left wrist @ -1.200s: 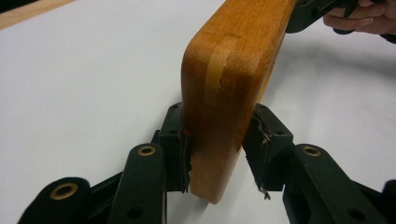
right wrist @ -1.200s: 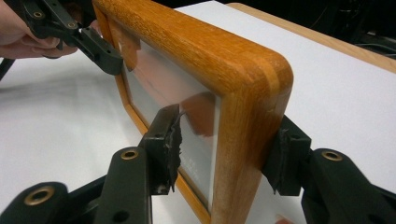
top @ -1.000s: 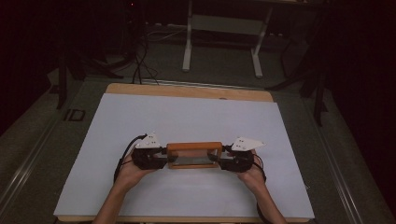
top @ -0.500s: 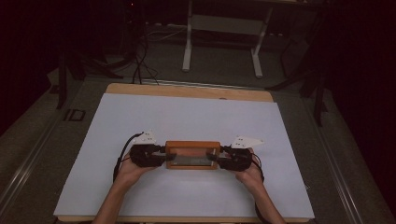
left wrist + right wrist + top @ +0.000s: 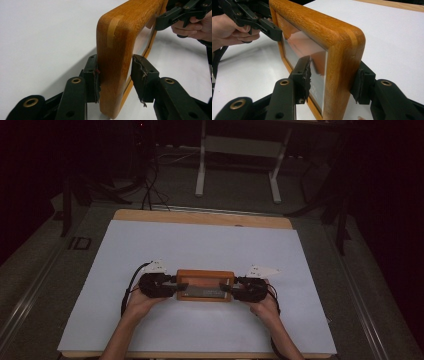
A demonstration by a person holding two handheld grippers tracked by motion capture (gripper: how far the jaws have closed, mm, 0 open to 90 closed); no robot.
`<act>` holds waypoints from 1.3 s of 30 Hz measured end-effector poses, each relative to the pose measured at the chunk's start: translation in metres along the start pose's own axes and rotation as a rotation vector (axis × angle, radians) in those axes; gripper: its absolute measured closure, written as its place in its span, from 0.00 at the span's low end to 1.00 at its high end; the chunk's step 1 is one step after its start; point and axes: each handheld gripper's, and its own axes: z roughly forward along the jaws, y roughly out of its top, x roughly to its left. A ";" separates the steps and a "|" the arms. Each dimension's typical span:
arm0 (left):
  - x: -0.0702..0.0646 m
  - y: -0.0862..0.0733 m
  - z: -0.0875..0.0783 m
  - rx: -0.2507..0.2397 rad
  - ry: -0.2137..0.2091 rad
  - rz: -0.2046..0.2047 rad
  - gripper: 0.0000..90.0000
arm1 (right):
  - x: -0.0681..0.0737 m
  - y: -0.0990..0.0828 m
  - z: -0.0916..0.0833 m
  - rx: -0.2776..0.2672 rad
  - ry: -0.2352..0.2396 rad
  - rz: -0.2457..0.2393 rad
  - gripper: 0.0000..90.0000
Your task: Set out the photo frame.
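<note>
you've got a wooden picture frame standing upright on its long edge on the white table sheet, near your edge of the table, centred between your two hands. the glass side faces you in the high view.

left gripper: at the frame's left end, jaws straddling the short side. in the left gripper view one pad sits flush against the wood, the other pad stands just off it with a visible gap. so the frame is between the jaws but not clamped; jaws at a middling spread and they've just been opening a bit. your left hand holds the gripper body, cable trailing round it.

right gripper: at the frame's right end, same straddle. in the right gripper view the pad on the wood-back side is against the frame; the other pad sits over the glass face, close to it, can't tell if it actually touches. middling spread too. your right hand is behind it.

frame's bottom edge looks to rest on the sheet in both gripper views. wood is orange-brown with rounded corners and a lighter strip at the joints.
</note>
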 end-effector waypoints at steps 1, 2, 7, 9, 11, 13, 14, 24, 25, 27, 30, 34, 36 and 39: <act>0.001 -0.001 0.001 0.001 -0.001 -0.003 0.66 | 0.000 0.000 0.000 0.000 -0.001 0.001 0.61; 0.001 -0.001 0.001 -0.003 -0.002 -0.009 0.66 | 0.000 -0.001 0.001 0.002 -0.001 0.004 0.61; 0.003 -0.002 0.002 -0.013 0.000 -0.023 0.66 | -0.003 -0.002 0.002 -0.005 0.006 0.019 0.61; 0.004 -0.002 0.003 -0.015 -0.001 -0.029 0.66 | -0.005 -0.002 0.003 -0.006 0.008 0.025 0.61; 0.005 -0.002 0.004 -0.019 0.001 -0.038 0.66 | -0.007 -0.002 0.003 -0.010 0.010 0.034 0.61; 0.006 -0.002 0.005 -0.022 0.001 -0.046 0.66 | -0.009 -0.002 0.004 -0.011 0.013 0.041 0.61; 0.007 -0.002 0.005 -0.022 0.002 -0.051 0.66 | -0.009 -0.002 0.005 -0.010 0.013 0.042 0.61; 0.008 -0.001 0.008 -0.026 0.017 -0.070 0.65 | -0.015 -0.002 0.009 -0.012 0.017 0.057 0.60; 0.008 -0.001 0.008 -0.026 0.018 -0.070 0.65 | -0.015 -0.001 0.009 -0.012 0.016 0.057 0.60; 0.008 -0.001 0.008 -0.026 0.021 -0.068 0.64 | -0.015 -0.001 0.009 -0.013 0.016 0.056 0.60; 0.007 -0.001 0.008 -0.023 0.030 -0.060 0.64 | -0.015 -0.002 0.009 -0.013 0.016 0.053 0.60; 0.005 -0.001 0.009 -0.017 0.039 -0.045 0.62 | -0.014 -0.002 0.009 -0.016 0.014 0.049 0.60; 0.004 -0.001 0.010 -0.010 0.045 -0.039 0.62 | -0.014 -0.003 0.008 -0.020 0.016 0.050 0.60; 0.004 -0.002 0.011 0.006 0.051 -0.041 0.57 | -0.015 -0.004 0.008 -0.028 0.024 0.056 0.56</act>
